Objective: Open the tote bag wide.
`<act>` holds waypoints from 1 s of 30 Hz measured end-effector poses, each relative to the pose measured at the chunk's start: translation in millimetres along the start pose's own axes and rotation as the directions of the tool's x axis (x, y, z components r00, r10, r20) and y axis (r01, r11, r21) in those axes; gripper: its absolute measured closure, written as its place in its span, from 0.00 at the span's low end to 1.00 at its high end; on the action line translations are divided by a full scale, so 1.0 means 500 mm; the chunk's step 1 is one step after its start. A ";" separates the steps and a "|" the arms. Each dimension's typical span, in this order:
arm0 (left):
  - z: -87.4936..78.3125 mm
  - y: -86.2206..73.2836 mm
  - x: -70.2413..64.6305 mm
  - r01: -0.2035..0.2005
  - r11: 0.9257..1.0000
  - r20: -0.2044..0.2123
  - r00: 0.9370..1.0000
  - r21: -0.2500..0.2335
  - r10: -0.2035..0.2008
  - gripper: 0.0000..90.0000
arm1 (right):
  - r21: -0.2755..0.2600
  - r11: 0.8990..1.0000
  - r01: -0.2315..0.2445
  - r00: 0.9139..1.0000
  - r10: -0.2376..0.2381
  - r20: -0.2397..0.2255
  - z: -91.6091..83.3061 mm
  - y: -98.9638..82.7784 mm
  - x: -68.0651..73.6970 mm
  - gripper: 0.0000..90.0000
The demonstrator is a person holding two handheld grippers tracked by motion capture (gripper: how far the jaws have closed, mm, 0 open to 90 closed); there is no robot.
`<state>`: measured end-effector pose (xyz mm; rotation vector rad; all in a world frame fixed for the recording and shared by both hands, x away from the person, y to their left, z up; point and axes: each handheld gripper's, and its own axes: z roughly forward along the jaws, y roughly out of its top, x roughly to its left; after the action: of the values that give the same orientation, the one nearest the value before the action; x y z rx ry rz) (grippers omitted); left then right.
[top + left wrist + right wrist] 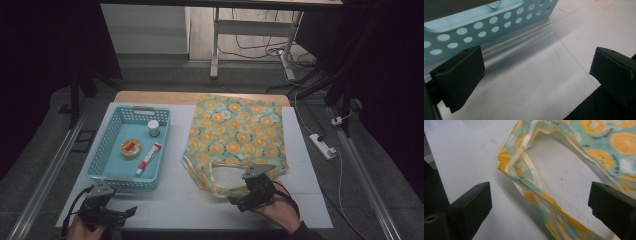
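The orange-slice-patterned teal cloth tote bag (237,137) lay flat on the white tabletop (190,200), looking light and limp. Its looped handle (536,195) lay between the right gripper (540,202)'s wide jaws, unpinched, and seemed the best hold; the left gripper (536,75) gaped empty beside the blue perforated plastic basket (486,27).

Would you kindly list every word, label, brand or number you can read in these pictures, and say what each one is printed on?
No text can be read.
Red-and-white tube in the blue basket: printing too small to read.
Round tin with a red label: blurred, unreadable.
Small white jar: no legible label.
Fruit-print bag: pattern, no words visible.
White table: faint red pen marks, not letters.
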<state>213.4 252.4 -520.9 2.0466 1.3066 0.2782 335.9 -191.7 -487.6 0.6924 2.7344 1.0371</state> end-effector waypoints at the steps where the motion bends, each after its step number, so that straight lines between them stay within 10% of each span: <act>1: 0.000 0.000 0.000 -0.001 1.000 -0.001 1.000 0.000 0.001 0.00 | 0.008 1.000 0.011 1.000 -0.011 -0.004 0.005 0.000 0.000 0.10; 10: 0.001 0.000 -0.001 -0.002 1.000 0.003 1.000 0.006 0.001 0.00 | 0.042 0.996 0.081 0.997 -0.081 -0.011 0.015 0.001 0.000 0.49; 19: 0.003 0.001 -0.001 -0.006 1.000 0.005 1.000 0.012 0.006 0.00 | 0.034 0.998 0.048 0.997 -0.046 -0.067 -0.001 0.009 -0.017 0.96; 30: 0.003 0.001 0.000 -0.006 1.000 0.009 1.000 0.015 0.006 0.00 | 0.000 1.000 -0.017 0.997 0.017 -0.075 -0.018 0.042 -0.065 1.00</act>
<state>214.6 251.4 -521.7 2.0626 1.3006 0.2625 370.2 -198.2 -468.2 0.6921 2.7961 1.0887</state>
